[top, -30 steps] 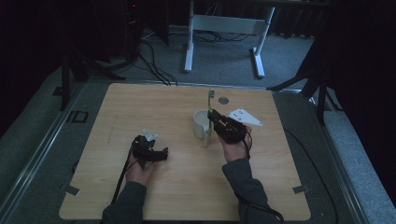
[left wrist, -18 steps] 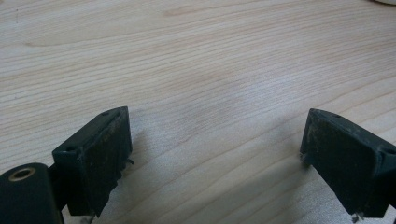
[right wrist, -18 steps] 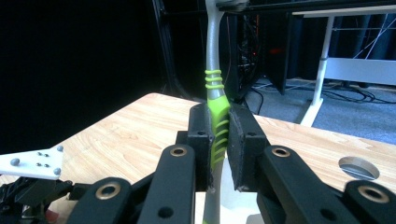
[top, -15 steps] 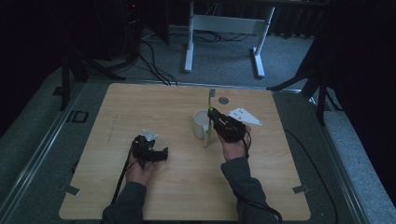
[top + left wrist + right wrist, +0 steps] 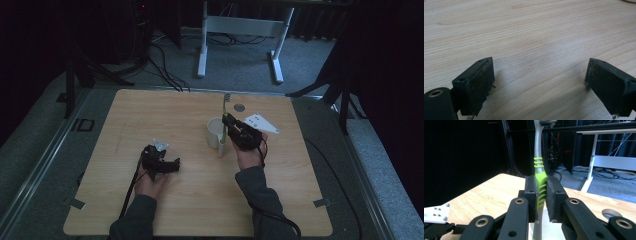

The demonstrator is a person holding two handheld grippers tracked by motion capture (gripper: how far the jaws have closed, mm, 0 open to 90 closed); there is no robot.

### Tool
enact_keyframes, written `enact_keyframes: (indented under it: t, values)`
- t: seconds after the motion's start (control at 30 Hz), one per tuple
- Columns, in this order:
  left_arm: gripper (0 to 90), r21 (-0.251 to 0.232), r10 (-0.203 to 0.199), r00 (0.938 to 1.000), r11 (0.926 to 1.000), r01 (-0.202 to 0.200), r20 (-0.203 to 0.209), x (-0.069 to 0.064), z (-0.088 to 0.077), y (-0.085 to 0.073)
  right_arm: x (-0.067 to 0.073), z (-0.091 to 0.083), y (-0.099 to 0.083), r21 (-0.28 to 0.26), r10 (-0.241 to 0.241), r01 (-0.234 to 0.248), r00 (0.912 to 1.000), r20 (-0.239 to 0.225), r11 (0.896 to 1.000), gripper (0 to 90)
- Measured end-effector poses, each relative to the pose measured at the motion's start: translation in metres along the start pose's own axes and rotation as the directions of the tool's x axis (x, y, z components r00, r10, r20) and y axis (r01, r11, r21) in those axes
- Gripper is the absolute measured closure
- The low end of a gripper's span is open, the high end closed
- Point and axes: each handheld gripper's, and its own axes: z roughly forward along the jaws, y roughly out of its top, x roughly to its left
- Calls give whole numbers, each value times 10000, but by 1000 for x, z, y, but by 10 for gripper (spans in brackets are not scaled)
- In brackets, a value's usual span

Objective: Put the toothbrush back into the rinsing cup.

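A green and grey toothbrush [image 5: 539, 173] stands upright, clamped at its green handle between the jaws of my right gripper [image 5: 541, 195]. In the high view the right gripper [image 5: 231, 125] holds the toothbrush [image 5: 225, 120] next to a white cup [image 5: 215, 132], bristle head up, with the lower end of the handle down by the cup's front side. My left gripper [image 5: 172, 164] rests low on the wooden table [image 5: 165, 115] at the left, jaws wide apart. In the left gripper view the left gripper [image 5: 539, 82] has only bare wood between its jaws.
A small round grommet [image 5: 239, 107] sits in the table behind the cup. A grey three-cornered plate [image 5: 260, 123] tops the right gripper. White desk legs [image 5: 202, 45] and cables lie on the floor beyond the table's far edge.
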Motion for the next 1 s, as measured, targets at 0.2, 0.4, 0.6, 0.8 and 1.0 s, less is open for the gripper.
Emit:
enact_keyframes:
  t: [0.2,0.4,0.6,0.8,1.0]
  values:
    - [91,7,8,10000,10000,-8,-1,0,0,0,-2,2,-1,31,-83,83,9999,86,10000,802]
    - [91,-1,-2,10000,10000,2,0,0,0,0,-3,4,-3,23,-174,173,9998,133,9998,802]
    - [91,0,-2,10000,10000,2,0,0,0,0,-3,6,-5,3,-169,169,9997,162,9999,801]
    - [91,4,5,10000,10000,-5,-1,0,0,0,-3,8,-8,7,-232,232,9996,154,9997,801]
    - [91,5,4,10000,10000,-4,-1,0,0,0,-4,7,-8,-33,-213,213,9996,180,9998,800]
